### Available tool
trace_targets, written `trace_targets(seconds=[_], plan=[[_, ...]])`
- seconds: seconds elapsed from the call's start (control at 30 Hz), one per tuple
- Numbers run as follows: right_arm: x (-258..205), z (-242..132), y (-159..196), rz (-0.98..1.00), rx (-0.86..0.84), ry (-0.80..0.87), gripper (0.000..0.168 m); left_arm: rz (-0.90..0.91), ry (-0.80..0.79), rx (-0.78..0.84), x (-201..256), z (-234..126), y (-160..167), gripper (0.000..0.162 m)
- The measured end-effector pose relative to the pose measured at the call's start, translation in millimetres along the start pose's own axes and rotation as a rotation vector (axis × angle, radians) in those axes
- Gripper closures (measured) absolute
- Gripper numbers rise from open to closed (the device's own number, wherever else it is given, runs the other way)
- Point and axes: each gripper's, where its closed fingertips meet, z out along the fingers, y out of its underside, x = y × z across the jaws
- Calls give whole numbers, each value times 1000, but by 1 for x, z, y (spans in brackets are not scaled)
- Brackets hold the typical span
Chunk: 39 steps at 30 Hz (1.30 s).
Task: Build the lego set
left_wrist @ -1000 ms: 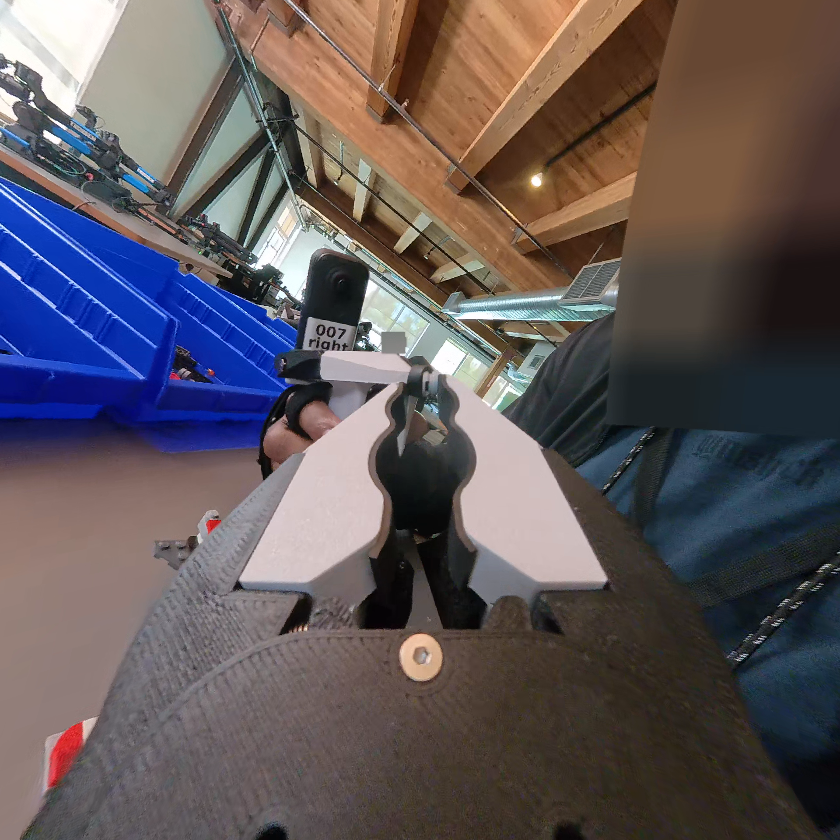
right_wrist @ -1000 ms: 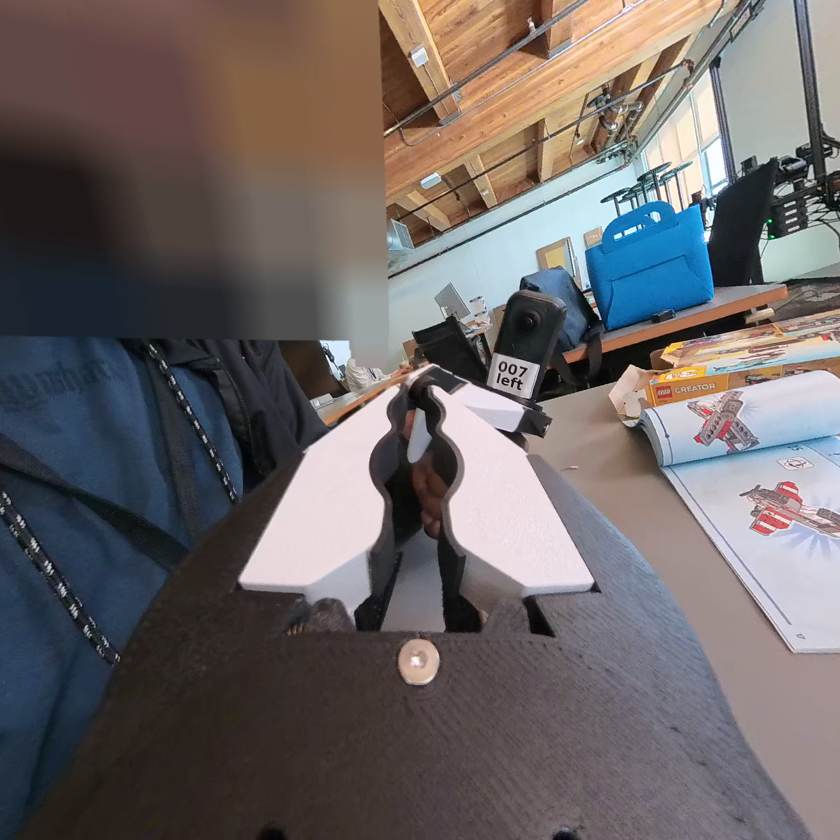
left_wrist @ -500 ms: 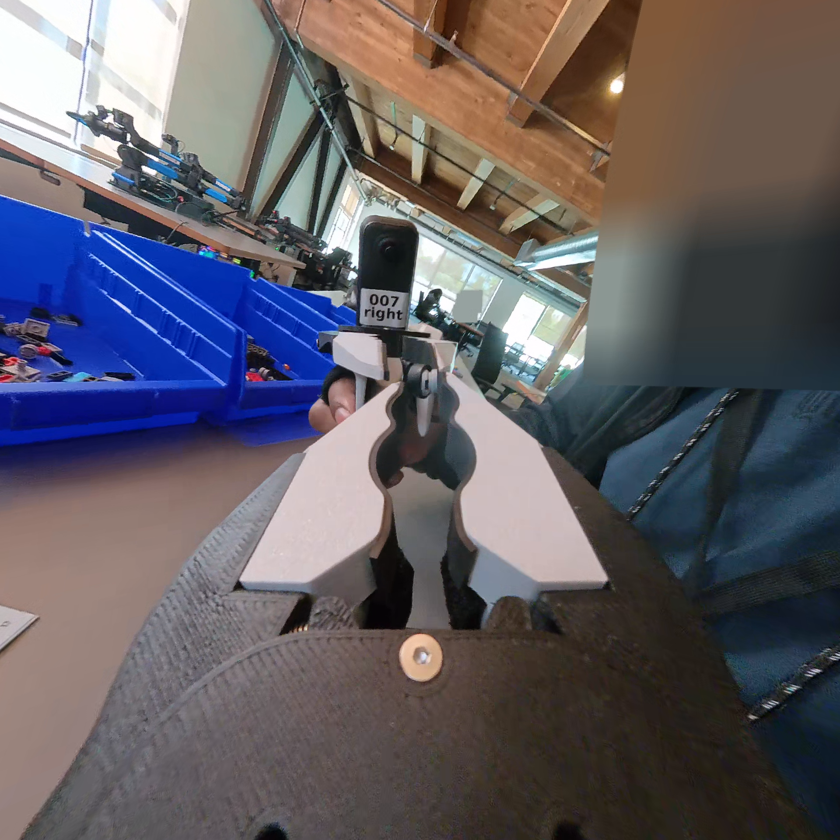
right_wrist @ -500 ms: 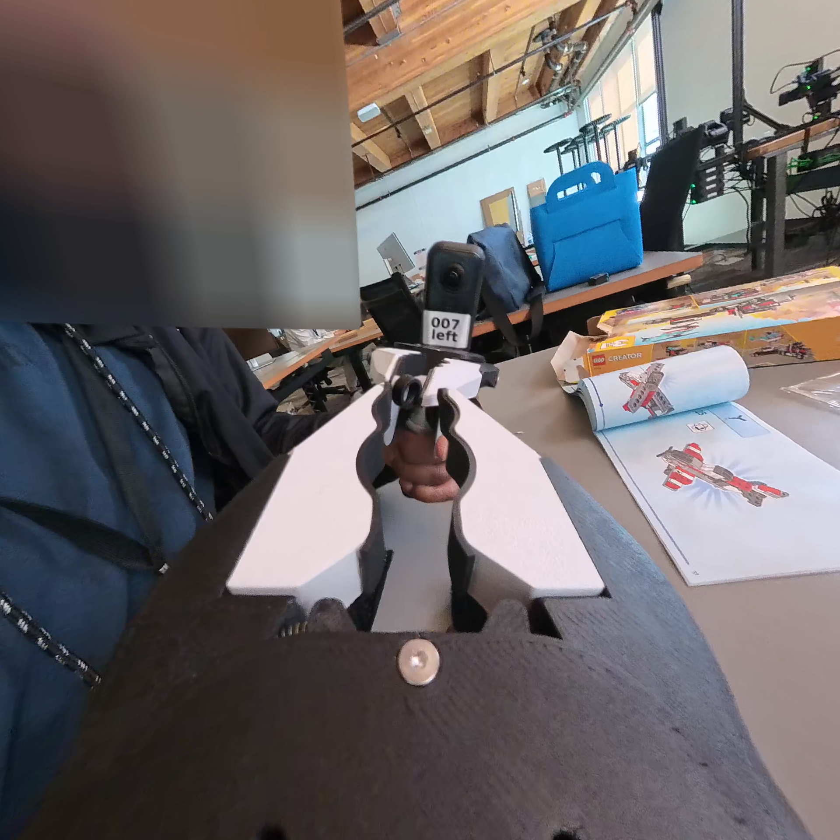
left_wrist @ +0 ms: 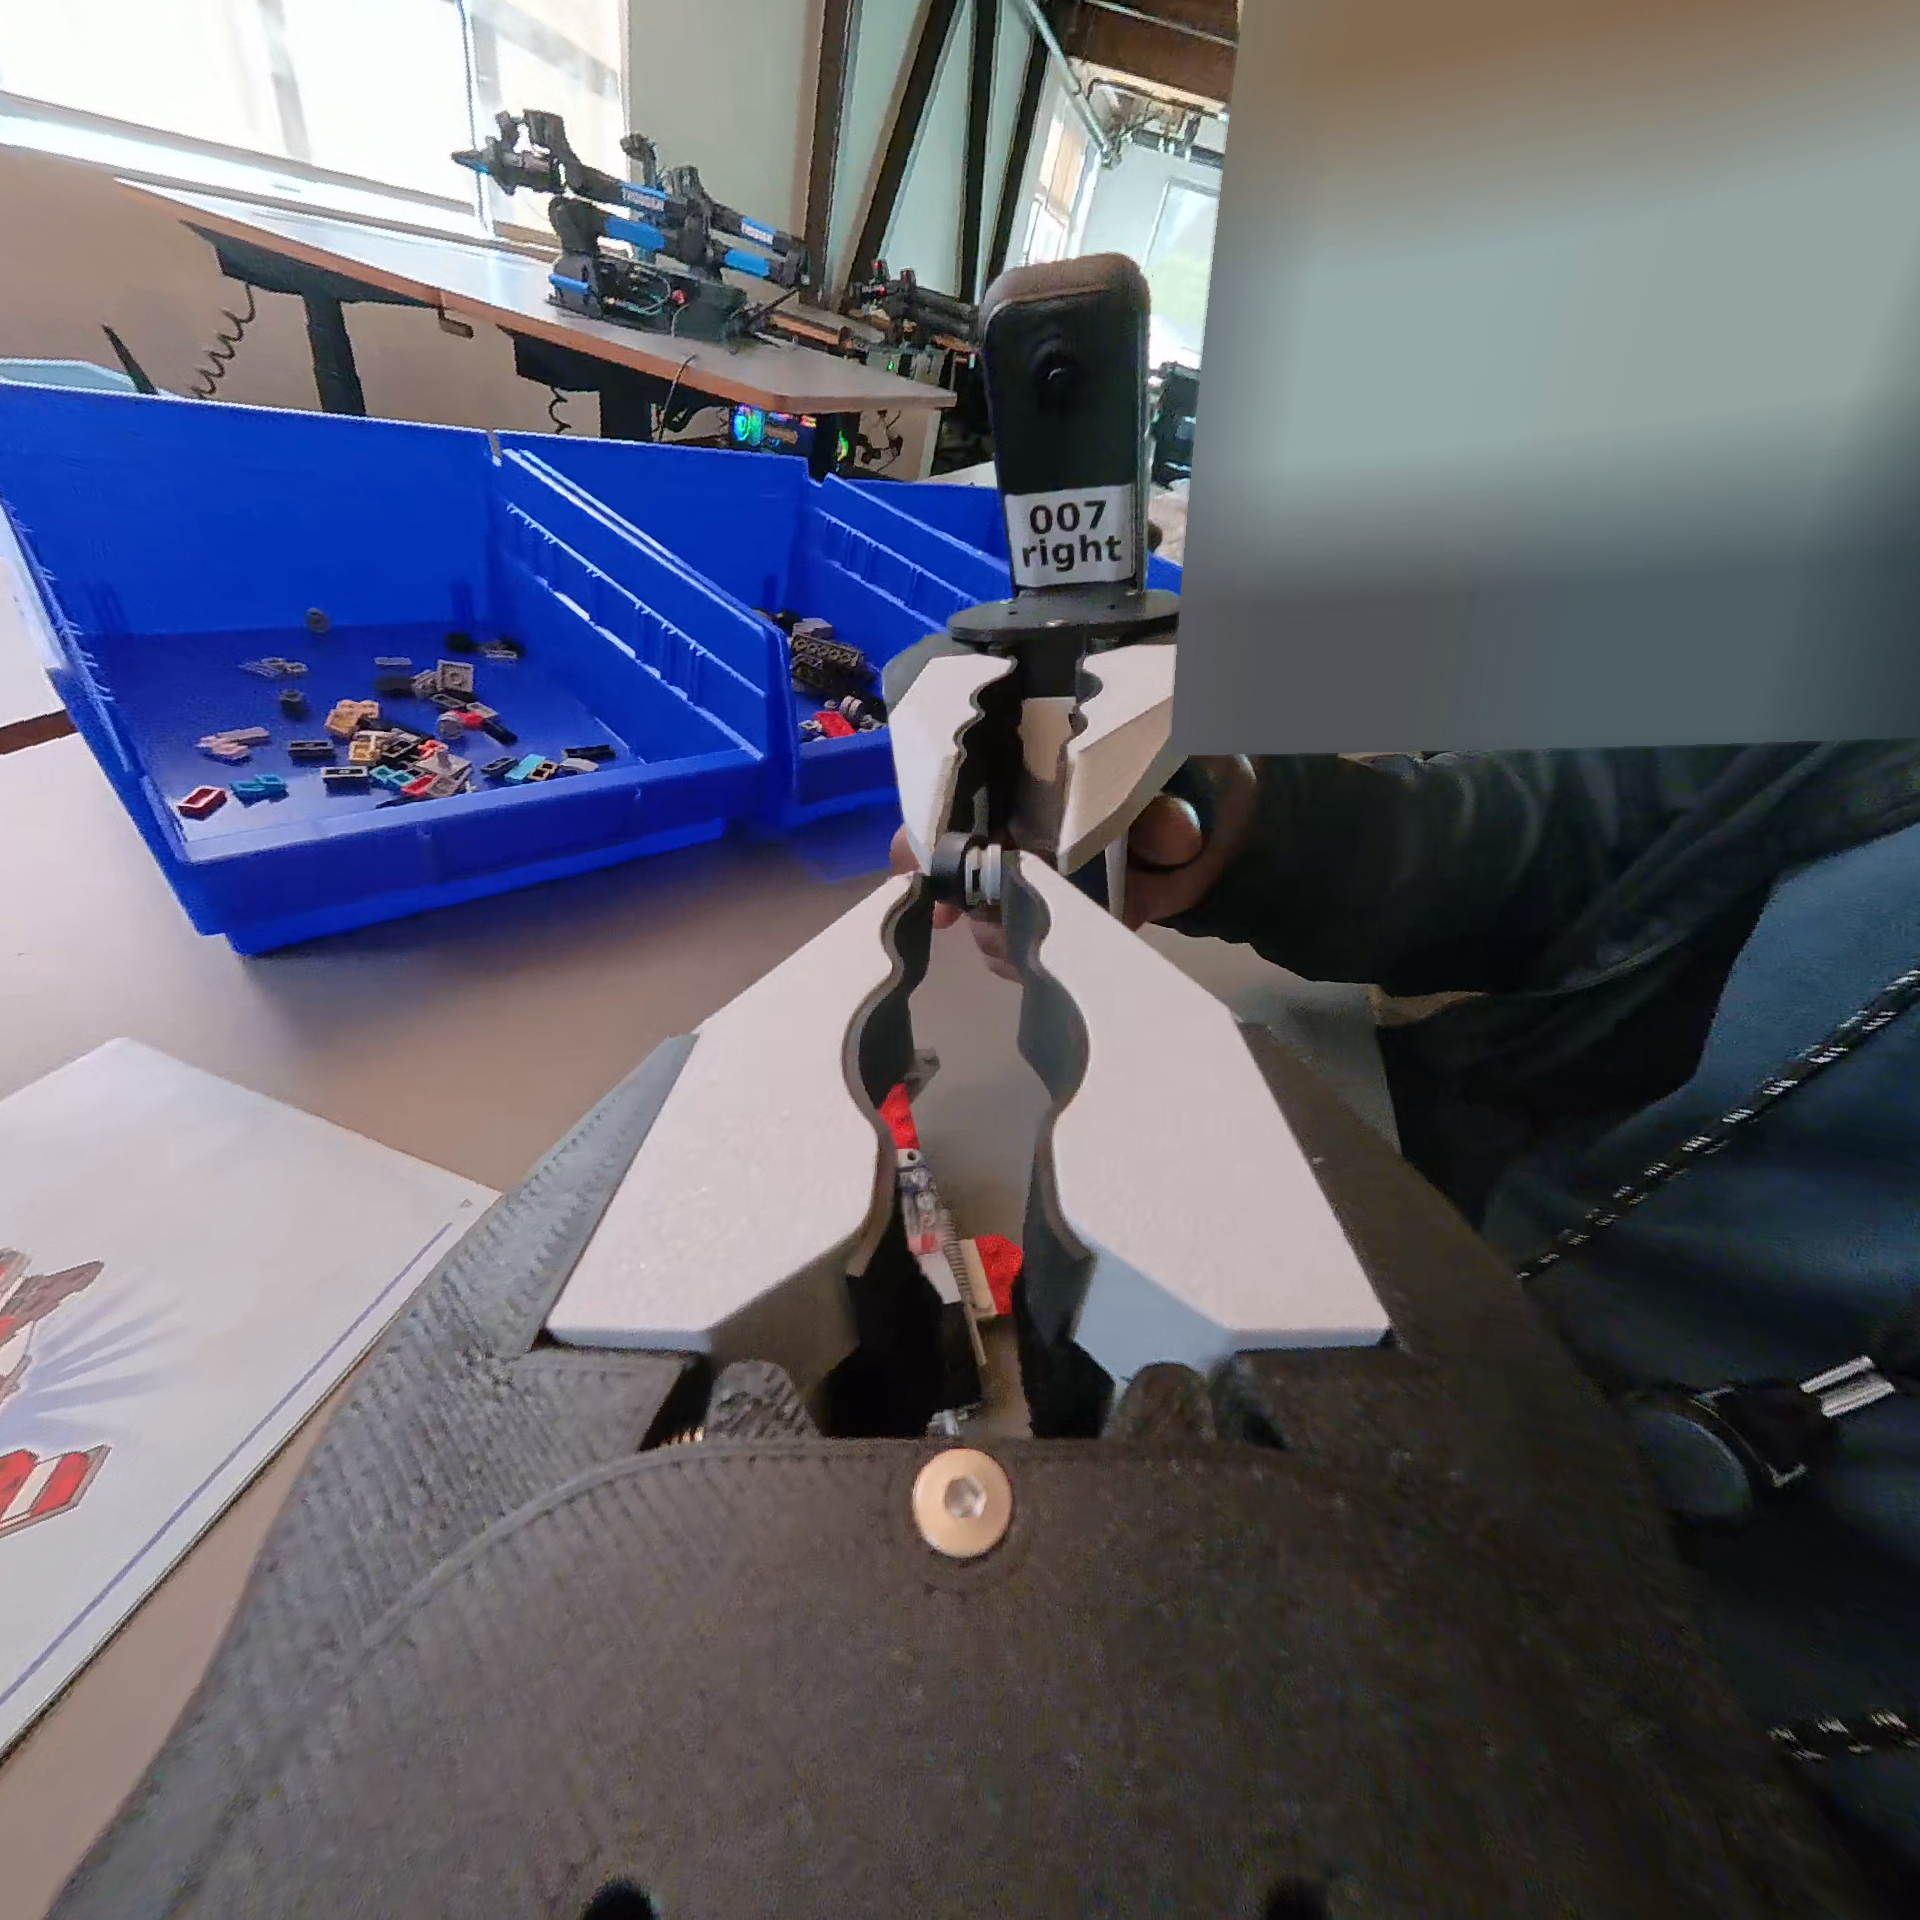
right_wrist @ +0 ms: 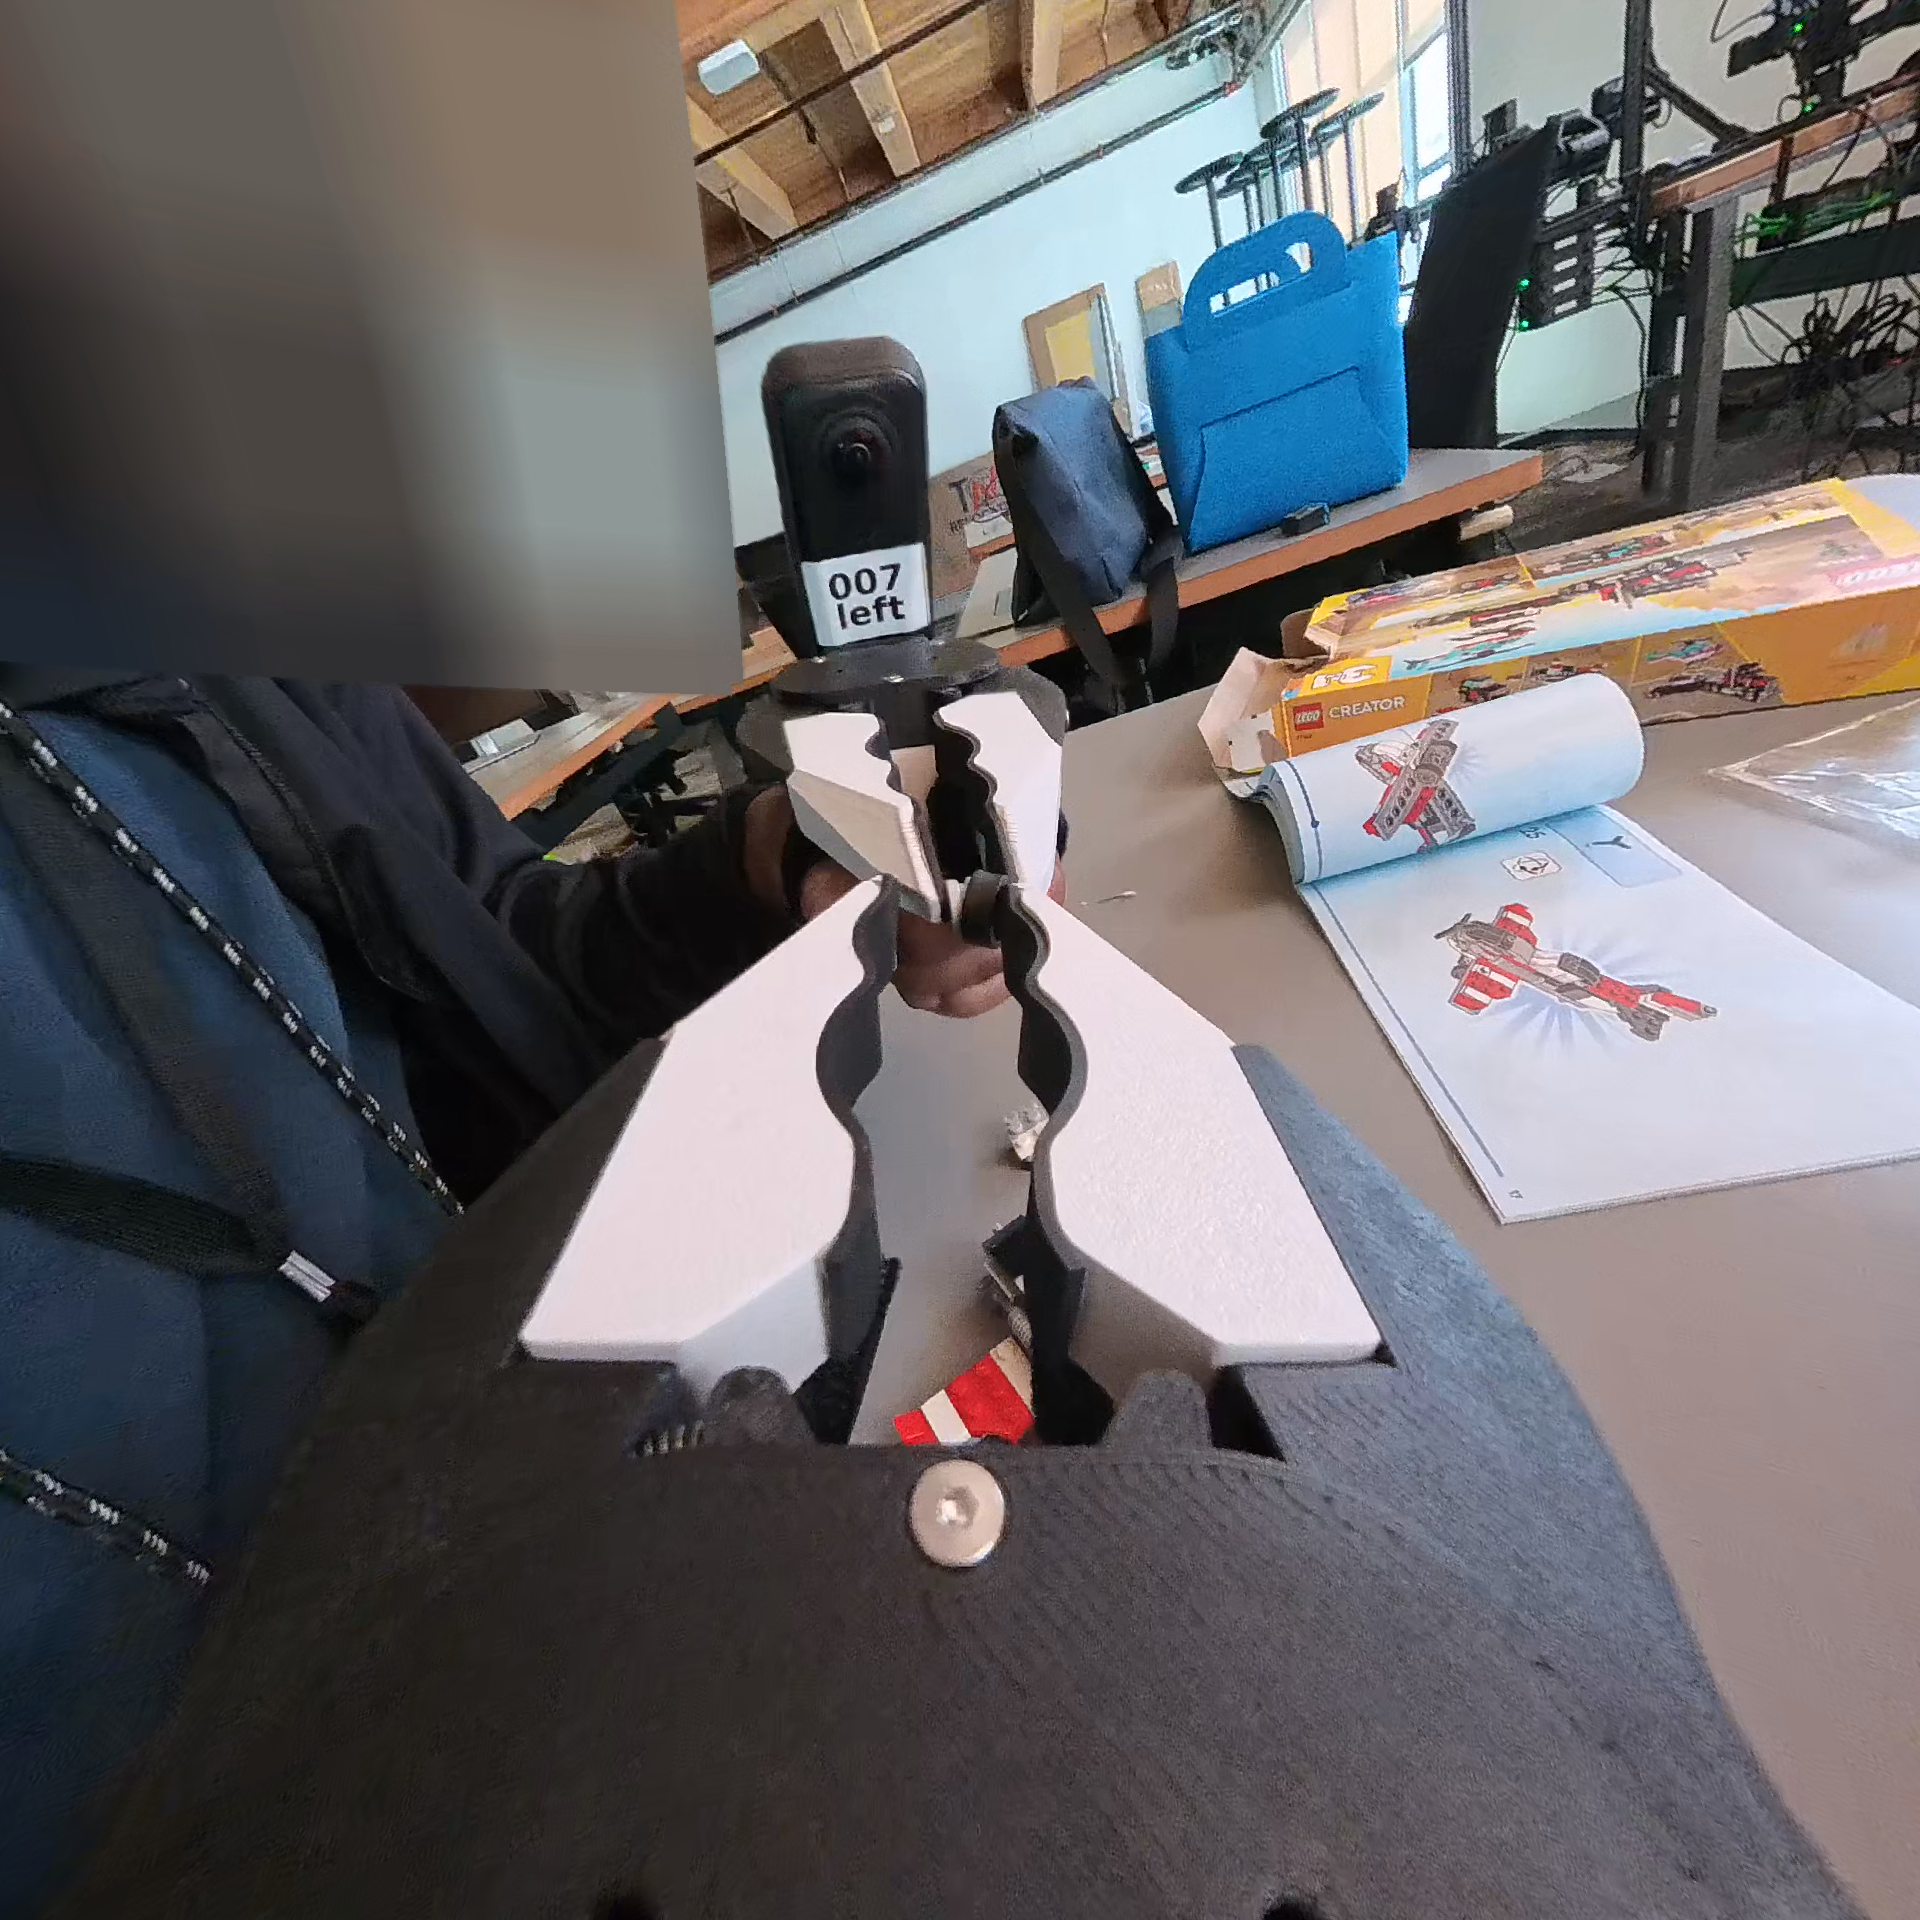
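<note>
Above the grey table (left_wrist: 468,997), both grippers meet tip to tip w/ a small black-and-grey wheel piece (left_wrist: 968,871) caught between them. Left gripper (left_wrist: 961,883) has its tips pressed together on the wheel piece; right gripper (right_wrist: 940,899) is likewise closed down at the tips on that same piece, seen in the right wrist view as a dark round part (right_wrist: 982,902). Which one carries the load, can't tell. Under the left gripper, through the gap between its fingers, a red-and-white lego model (left_wrist: 935,1216) lies on the table; same model shows as a red/white striped bit (right_wrist: 966,1397) low in the right wrist view, w/ a small grey piece (right_wrist: 1023,1127) near it. Far side of table: two blue bins (left_wrist: 436,582), the nearer w/ loose mixed bricks (left_wrist: 384,732) on its floor, the other just beside it w/ a few more. An open instruction booklet (right_wrist: 1621,997) lies flat to the right gripper's right, its top page curled over, and a yellow lego box (right_wrist: 1621,634) sits behind it. Booklet corner (left_wrist: 187,1247) also shows at left in the left wrist view.
</note>
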Motion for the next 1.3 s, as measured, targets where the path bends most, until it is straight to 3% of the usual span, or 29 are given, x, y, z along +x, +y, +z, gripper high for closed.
trace_targets(seconds=[0.57, 0.9, 1.07, 1.3], plan=[[3, 1, 8, 77, 15, -55, 150, 3, -17, -33, -4, 5, 8, 148], [17, -1, 20, 19, -55, 28, 150, 214, -152, -187, -17, 4, 26, 148], [27, -1, 22, -86, -64, 119, 145, -19, -169, -115, -31, 3, 21, 148], [32, -9, -17, -62, 215, 261, 143, -628, 44, 473, -39, -17, -40, 150]])
